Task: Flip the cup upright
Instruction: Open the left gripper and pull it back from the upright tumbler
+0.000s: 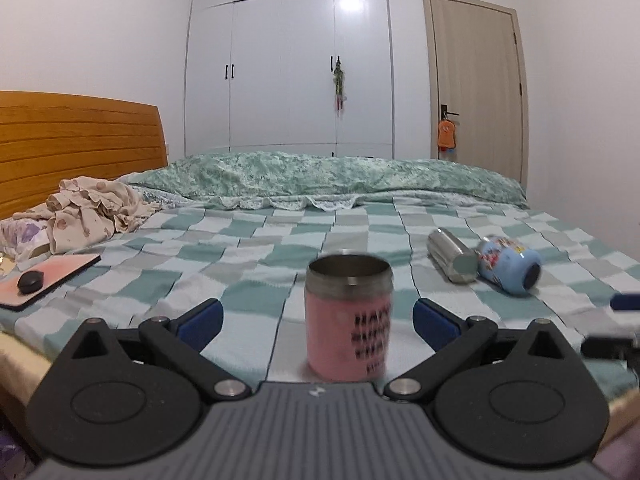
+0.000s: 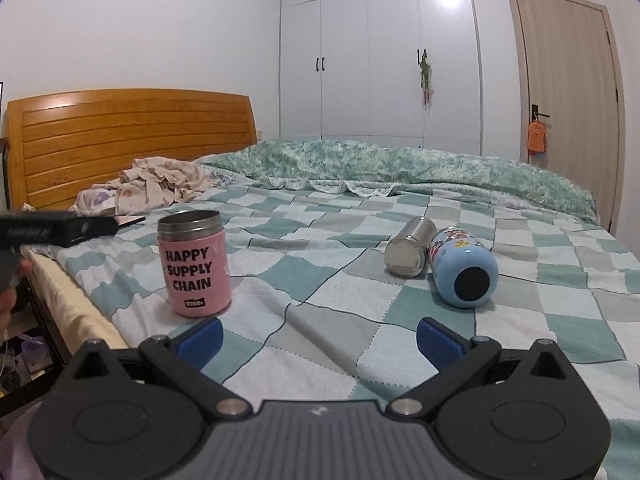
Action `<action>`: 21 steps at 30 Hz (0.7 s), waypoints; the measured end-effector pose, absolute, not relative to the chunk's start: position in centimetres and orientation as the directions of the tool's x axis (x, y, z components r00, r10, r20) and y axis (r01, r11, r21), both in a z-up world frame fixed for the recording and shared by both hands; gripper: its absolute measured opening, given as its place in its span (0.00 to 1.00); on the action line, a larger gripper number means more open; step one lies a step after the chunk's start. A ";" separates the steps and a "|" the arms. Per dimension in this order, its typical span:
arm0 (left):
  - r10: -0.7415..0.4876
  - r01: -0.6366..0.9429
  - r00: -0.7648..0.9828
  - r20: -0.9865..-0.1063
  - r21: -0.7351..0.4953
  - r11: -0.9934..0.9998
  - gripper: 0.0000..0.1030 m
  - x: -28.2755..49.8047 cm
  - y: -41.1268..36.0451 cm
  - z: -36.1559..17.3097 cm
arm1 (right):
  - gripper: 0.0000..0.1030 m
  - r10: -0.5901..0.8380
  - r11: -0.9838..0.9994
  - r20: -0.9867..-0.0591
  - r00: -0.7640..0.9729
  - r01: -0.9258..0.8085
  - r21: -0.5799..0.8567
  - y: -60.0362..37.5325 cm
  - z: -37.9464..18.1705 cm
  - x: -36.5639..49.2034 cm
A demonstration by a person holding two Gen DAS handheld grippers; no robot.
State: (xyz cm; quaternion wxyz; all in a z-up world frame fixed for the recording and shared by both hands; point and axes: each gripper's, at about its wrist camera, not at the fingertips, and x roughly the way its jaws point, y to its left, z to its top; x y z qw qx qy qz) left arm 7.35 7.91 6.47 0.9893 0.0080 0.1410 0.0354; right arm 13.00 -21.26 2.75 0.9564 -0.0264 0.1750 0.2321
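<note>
A pink-sleeved steel cup marked "HAPPY SUPPLY CHAIN" stands upright, mouth up, on the checkered bed. In the left wrist view it stands between my open left gripper's blue pads, untouched. It also shows in the right wrist view at left. A plain steel cup and a light blue printed cup lie on their sides, side by side, ahead of my open, empty right gripper. Both also show in the left wrist view, the steel cup and the blue cup.
The checkered green-and-white bedspread covers the bed. A rumpled green quilt lies across the far side. Crumpled clothes and a pink pad with a black mouse lie at left by the wooden headboard. The bed edge runs along the left.
</note>
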 end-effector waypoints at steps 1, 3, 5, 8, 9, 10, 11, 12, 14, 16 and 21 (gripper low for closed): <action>0.073 -0.068 0.957 -0.280 0.029 0.997 1.00 6.8 7.7 6.1 | 1.00 0.431 0.893 -0.344 0.834 -0.450 0.028 -21.5 2.7 12.4; 0.072 -0.067 0.958 -0.276 0.028 0.997 1.00 5.6 7.3 5.2 | 1.00 0.423 0.897 -0.341 0.839 -0.442 0.025 -21.9 2.5 11.3; 0.062 -0.057 0.961 -0.269 0.027 0.998 1.00 4.4 6.6 4.2 | 1.00 0.413 0.902 -0.342 0.844 -0.432 0.022 -22.4 2.2 10.4; 0.049 -0.043 0.962 -0.269 0.026 0.999 1.00 3.6 5.6 2.8 | 1.00 0.391 0.911 -0.343 0.854 -0.411 0.017 -23.1 1.5 8.9; 0.045 -0.040 0.962 -0.268 0.026 0.999 1.00 3.3 5.3 2.4 | 1.00 0.382 0.915 -0.341 0.859 -0.403 0.011 -23.3 1.3 8.4; 0.042 -0.036 0.962 -0.269 0.027 0.999 1.00 3.1 4.9 2.0 | 1.00 0.373 0.919 -0.338 0.864 -0.395 0.006 -23.5 1.0 8.0; 0.040 -0.033 0.963 -0.268 0.030 0.999 1.00 3.0 4.4 1.5 | 1.00 0.363 0.923 -0.334 0.870 -0.385 0.000 -23.8 0.8 7.5; 0.038 -0.030 0.963 -0.266 0.033 0.999 1.00 2.8 4.0 1.1 | 1.00 0.352 0.927 -0.329 0.876 -0.375 -0.005 -24.1 0.5 7.0; 0.036 -0.028 0.966 -0.258 0.032 0.999 1.00 2.5 3.3 0.3 | 1.00 0.334 0.934 -0.319 0.887 -0.356 -0.011 -24.6 0.0 6.1; 0.042 -0.034 0.968 -0.246 0.038 0.999 1.00 2.3 2.7 -0.4 | 1.00 0.313 0.942 -0.307 0.899 -0.335 -0.019 -25.1 -0.7 5.2; 0.059 -0.048 0.971 -0.231 0.057 0.997 1.00 2.3 1.8 -1.4 | 1.00 0.270 0.958 -0.274 0.923 -0.287 -0.021 -25.9 -2.5 4.0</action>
